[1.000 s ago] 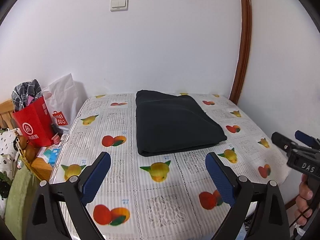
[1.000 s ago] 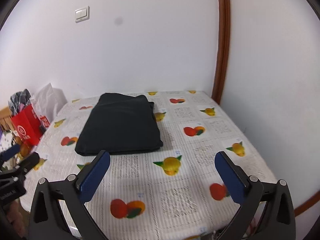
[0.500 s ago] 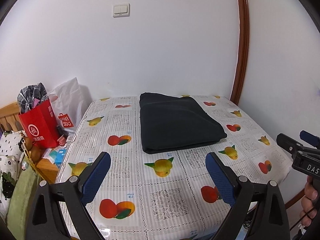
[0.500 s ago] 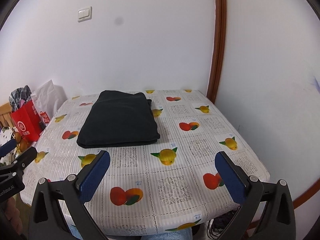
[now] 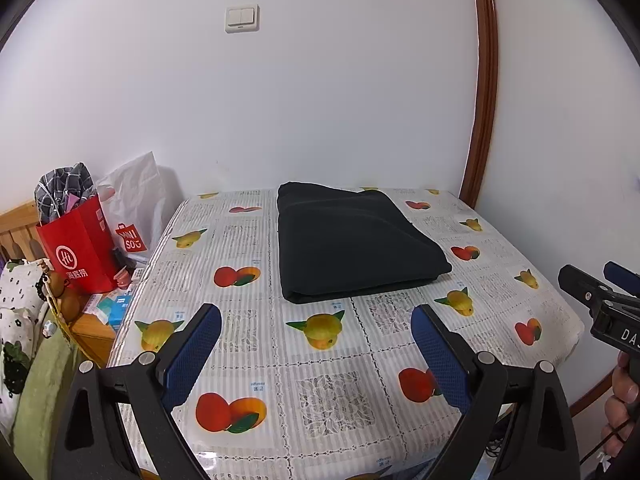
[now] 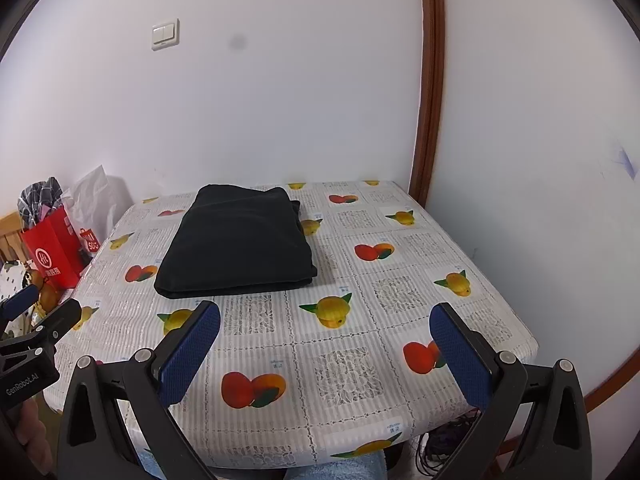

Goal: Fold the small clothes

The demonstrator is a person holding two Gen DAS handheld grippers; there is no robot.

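A black garment (image 5: 352, 240) (image 6: 240, 244) lies folded into a neat rectangle on the far half of the table (image 5: 340, 396) (image 6: 384, 300), which wears a fruit-print cloth. My left gripper (image 5: 316, 344) hangs open over the near edge, well short of the garment, nothing between its blue pads. My right gripper (image 6: 326, 344) is also open and empty, back from the table's front edge. Each gripper shows at the edge of the other's view: the right gripper (image 5: 596, 292) and the left gripper (image 6: 36, 320).
A red paper bag (image 5: 78, 248) stuffed with checked cloth and a white plastic bag (image 5: 136, 200) stand left of the table by a wooden frame. White walls close the back and right, with a brown door frame (image 5: 482, 92). Cables (image 6: 444, 440) lie under the table's right front.
Both grippers have drawn back and up from the table, so the folded garment looks smaller and farther. Both stayed open; the garment has not moved.
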